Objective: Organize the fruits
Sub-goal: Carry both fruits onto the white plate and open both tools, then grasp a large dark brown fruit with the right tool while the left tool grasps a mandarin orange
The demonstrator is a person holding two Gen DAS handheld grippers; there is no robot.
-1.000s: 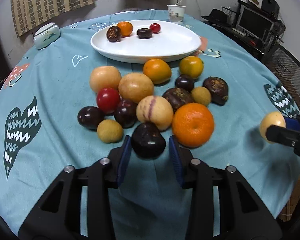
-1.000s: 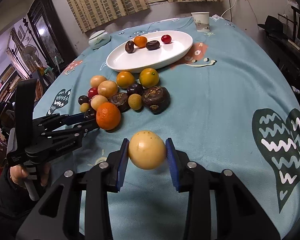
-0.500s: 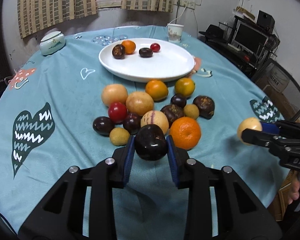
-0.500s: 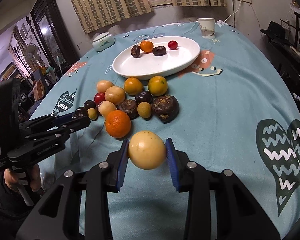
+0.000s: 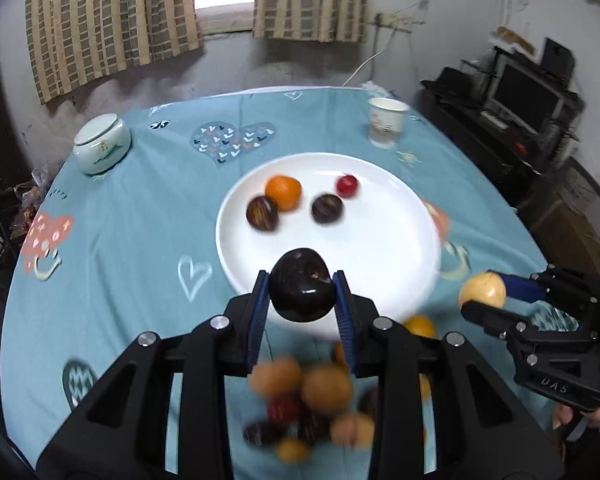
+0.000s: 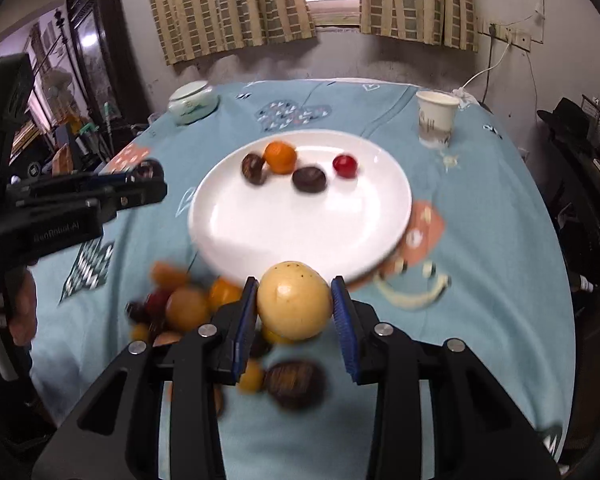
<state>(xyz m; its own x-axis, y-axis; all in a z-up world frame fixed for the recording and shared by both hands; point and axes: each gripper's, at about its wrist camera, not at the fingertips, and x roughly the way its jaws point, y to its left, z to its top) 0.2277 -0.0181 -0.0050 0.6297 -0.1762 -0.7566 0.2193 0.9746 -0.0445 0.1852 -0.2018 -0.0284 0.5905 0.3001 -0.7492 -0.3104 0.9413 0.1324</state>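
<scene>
Both grippers have risen from the fruit pile [image 5: 308, 404] toward the white plate [image 5: 380, 248]. The left gripper [image 5: 302, 308] clamps a dark plum [image 5: 302, 285] over the plate's near rim, and the right gripper [image 6: 294, 314] grips a yellow fruit [image 6: 294, 306] just short of it, so both look ready to be set down.

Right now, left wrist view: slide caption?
Left tongs carry a dark plum toward the white plate.

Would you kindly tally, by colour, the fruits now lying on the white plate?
On the white plate:
Dark fruits: 2
Orange fruit: 1
Red fruit: 1
Total: 4
</scene>
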